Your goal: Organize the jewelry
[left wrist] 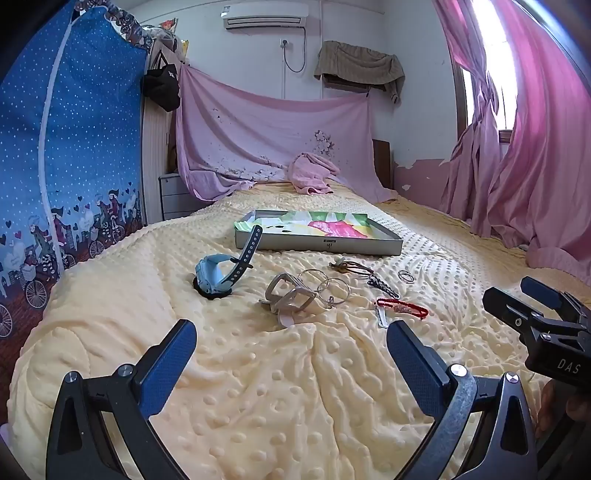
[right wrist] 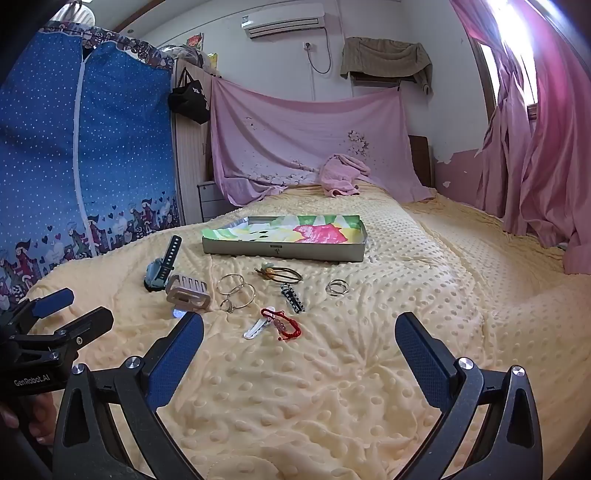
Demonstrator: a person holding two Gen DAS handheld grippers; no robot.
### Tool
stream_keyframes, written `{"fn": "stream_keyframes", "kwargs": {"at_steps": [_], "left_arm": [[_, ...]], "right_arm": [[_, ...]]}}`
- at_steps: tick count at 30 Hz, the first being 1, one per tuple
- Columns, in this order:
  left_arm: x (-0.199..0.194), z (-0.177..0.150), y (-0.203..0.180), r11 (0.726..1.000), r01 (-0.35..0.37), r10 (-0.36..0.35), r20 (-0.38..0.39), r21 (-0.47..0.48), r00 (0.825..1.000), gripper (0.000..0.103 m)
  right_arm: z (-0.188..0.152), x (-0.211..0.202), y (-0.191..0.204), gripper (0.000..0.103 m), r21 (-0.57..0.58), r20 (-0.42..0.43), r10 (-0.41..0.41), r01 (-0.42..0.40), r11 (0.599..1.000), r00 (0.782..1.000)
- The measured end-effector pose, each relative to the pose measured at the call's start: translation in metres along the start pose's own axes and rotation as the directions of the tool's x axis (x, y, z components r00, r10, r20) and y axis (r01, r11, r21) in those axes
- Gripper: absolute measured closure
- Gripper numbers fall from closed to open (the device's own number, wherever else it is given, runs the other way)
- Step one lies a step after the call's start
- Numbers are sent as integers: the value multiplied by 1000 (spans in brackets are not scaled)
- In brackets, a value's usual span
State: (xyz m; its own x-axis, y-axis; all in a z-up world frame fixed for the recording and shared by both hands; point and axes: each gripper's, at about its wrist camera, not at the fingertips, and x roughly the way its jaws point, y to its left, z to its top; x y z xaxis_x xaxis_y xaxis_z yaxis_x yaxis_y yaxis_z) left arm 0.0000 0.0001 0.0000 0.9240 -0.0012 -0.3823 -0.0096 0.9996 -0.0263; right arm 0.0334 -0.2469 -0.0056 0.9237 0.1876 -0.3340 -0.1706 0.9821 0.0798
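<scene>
Yellow dotted blanket [right wrist: 332, 387]; before the tray [right wrist: 284, 251], left to right: blue watch [right wrist: 157, 275], hoops [right wrist: 236, 291], red bracelet [right wrist: 282, 321], rings [right wrist: 337, 287]. Left gripper [left wrist: 291, 350] and right gripper [right wrist: 299, 343] spread wide, empty. Nothing sorted yet; next, probably pinch one piece.

Pink curtain [left wrist: 524, 155], blue dotted wardrobe [left wrist: 74, 147], air conditioner [left wrist: 264, 15], black bag [left wrist: 161, 86].

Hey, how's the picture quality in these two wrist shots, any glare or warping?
Left wrist view: window blown out behind the pink curtain, edges bent by the fisheye. Right wrist view: same glare top right, corners dark, jewelry on the yellow blanket sharp.
</scene>
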Motion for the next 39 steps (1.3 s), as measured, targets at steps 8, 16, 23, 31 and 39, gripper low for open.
{"fn": "stream_keyframes", "kwargs": {"at_steps": [8,16,23,31,39], "left_arm": [[0,0,0,1000,-1,1,0,4,1000,0],[0,0,0,1000,-3,3,-1,6,1000,0],[0,0,0,1000,-3,3,-1,7,1000,0],[0,0,0,1000,-2,2,-2,7,1000,0],[-1,-2,-3,1000,-2,2,-2,5,1000,0]], "right_arm": [[0,0,0,1,0,-3,1,-1,1000,1000],[0,0,0,1,-1,-4,1,-1,1000,1000],[0,0,0,1,-2,-5,-1,1,1000,1000],[0,0,0,1,-3,-6,-1,1,1000,1000],[2,-2,3,1,-2,-8,-2,2,1000,1000]]}}
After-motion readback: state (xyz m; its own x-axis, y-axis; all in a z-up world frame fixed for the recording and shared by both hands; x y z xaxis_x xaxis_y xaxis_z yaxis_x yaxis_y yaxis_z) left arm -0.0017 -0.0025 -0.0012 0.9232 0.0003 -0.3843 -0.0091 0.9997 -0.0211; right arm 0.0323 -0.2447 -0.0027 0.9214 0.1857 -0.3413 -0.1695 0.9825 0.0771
